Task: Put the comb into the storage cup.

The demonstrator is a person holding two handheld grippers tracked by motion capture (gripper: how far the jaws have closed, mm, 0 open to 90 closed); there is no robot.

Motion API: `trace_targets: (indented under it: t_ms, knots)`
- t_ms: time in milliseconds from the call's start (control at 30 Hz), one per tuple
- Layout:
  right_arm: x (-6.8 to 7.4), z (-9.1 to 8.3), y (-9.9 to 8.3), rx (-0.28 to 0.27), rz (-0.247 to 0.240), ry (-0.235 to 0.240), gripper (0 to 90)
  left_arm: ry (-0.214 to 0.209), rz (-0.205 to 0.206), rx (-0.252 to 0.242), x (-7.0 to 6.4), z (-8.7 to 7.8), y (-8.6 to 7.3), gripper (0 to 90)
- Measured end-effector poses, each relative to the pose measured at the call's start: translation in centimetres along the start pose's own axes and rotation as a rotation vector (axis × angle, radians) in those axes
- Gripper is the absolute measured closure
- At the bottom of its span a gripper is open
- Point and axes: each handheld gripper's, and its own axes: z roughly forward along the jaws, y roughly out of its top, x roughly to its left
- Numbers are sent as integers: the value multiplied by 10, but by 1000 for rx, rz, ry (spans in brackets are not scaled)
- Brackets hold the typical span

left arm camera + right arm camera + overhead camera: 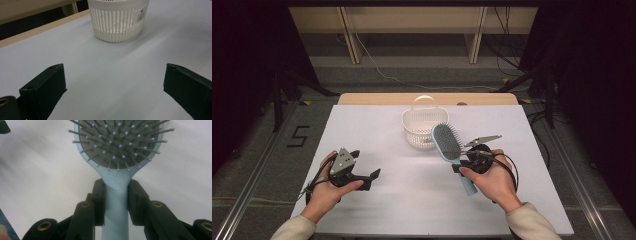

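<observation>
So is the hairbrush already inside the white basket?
No: the hairbrush is clamped by its handle in the right gripper, held up in front of the basket, not inside it.

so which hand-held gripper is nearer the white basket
Right. The right hand-held gripper, shut on the blue hairbrush, holds its head just beside the white basket. The left hand-held gripper sits open, farther off on the table's left side.

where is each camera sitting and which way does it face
High view: fixed above the person's side, looking forward and down on the table; both hands show, left tool and right tool.
Left gripper view: rides the left tool, facing the white basket; open jaws.
Right gripper view: rides the right tool, facing the blue hairbrush it clamps.
Shared: high and left views show the basket.
</observation>
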Motion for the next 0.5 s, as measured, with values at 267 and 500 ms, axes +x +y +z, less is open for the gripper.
trace_targets:
  t_ms: [267,500]
  knots:
    - [-1,0,2,-52,-20,-3,703,-1,2,0,0,0,0,36]
    - [-1,0,3,-81,-26,0,703,0,3,0,0,0,0,36]
